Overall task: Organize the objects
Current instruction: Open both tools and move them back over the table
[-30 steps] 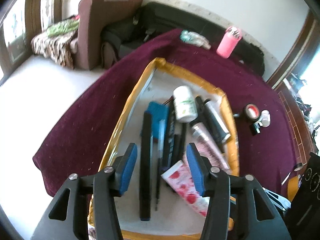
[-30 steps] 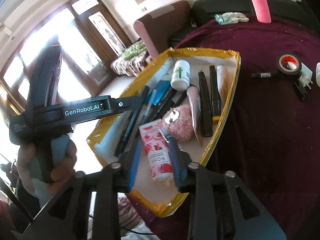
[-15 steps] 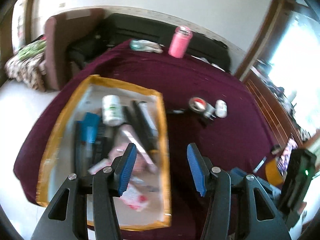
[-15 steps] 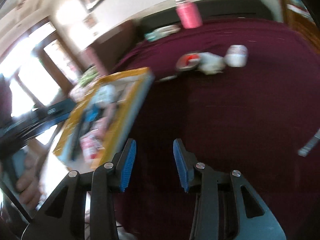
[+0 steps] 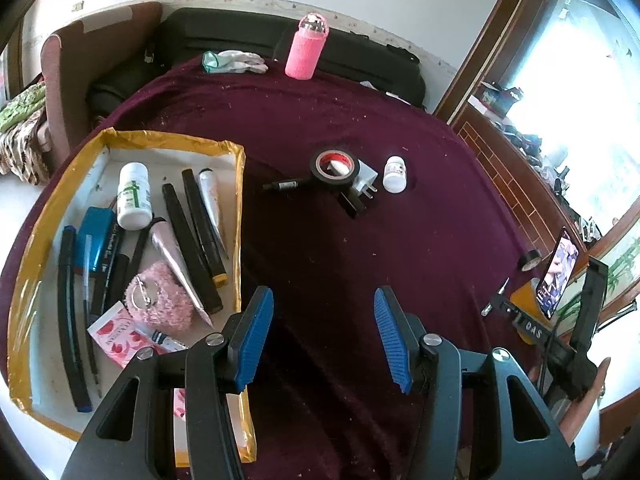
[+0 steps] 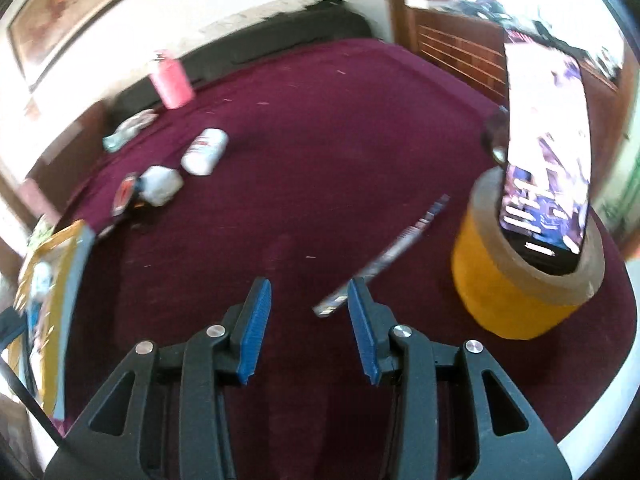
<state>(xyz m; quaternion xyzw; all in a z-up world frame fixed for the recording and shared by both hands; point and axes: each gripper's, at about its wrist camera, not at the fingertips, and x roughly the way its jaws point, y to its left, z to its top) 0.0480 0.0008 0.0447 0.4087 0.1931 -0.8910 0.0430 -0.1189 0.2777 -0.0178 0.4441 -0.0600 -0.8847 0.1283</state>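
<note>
The left hand-held gripper [image 5: 323, 334] hangs open above the dark maroon cloth-covered surface [image 5: 360, 256], nothing between its blue pads. On its left lies the shallow yellow-edged cardboard tray [image 5: 239, 200], holding a white pill bottle with green label [image 5: 134, 196], black pens, a fluffy pink hair scrunchie [image 5: 160, 300] and a rose-printed sachet [image 5: 118, 338]. Farther on the cloth lie a black roll of tape with red core [image 5: 331, 166], a white plug adapter [image 5: 366, 184] touching it and a small white jar [image 5: 395, 174].

The right hand-held gripper [image 6: 308, 322] is open too and holds nothing. A thin blue pen [image 6: 384, 258] lies just beyond its right pad. On the right a yellow tape roll [image 6: 516, 280] carries an upright smartphone [image 6: 546, 152]. A pink bottle [image 6: 170, 80] stands at the far edge.
</note>
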